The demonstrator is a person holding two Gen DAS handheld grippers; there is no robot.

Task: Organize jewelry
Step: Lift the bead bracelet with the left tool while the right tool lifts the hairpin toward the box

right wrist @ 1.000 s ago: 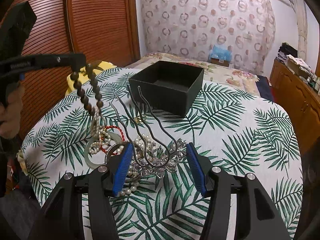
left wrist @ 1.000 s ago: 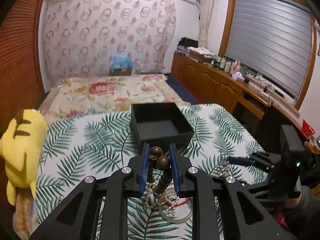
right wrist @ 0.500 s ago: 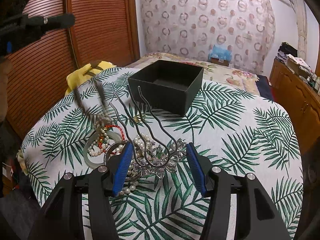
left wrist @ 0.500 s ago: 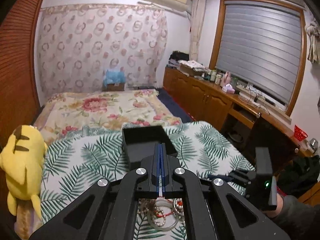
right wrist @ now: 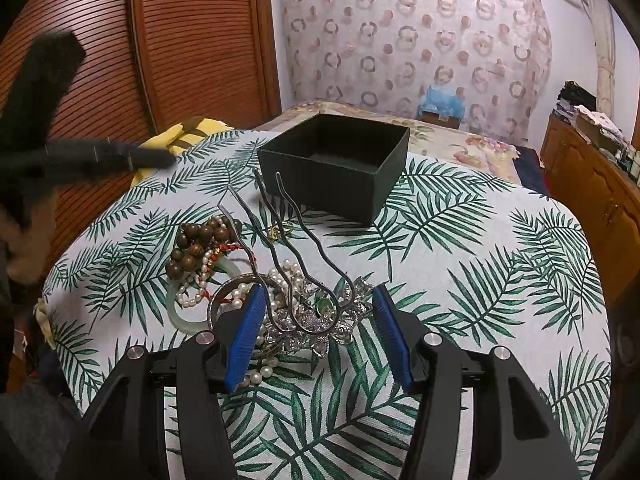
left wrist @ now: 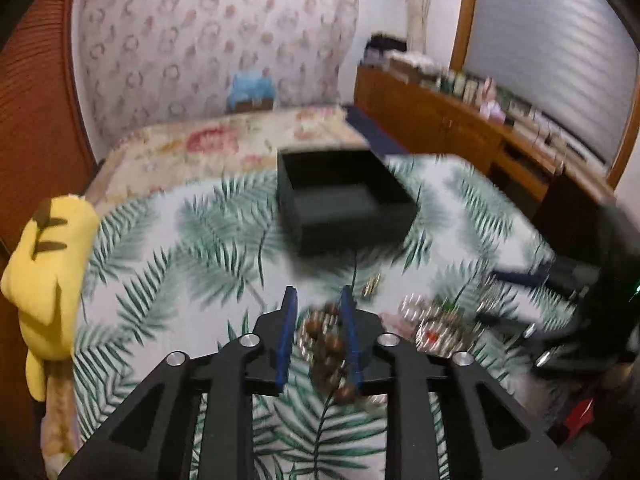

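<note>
Tablecloth (right wrist: 460, 240): woven cloth, matt, leaf print. Box (right wrist: 340, 184): matt black card. Bead bracelet (right wrist: 196, 248): polished brown wood. Hairpin (right wrist: 296, 248): glossy metal prongs. Bangle (right wrist: 180, 312): smooth, pale, translucent.

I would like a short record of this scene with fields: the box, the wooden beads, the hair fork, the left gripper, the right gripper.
box: black box, open top, no jewelry visible inside, on the leaf-print cloth
wooden beads: brown bead string lying on the cloth in the jewelry pile
hair fork: silver hair fork, prongs pointing toward the box
left gripper: left gripper jaws opening, beads between them in its blurred view
right gripper: right gripper open around the fork's ornate end, not pressing
</note>
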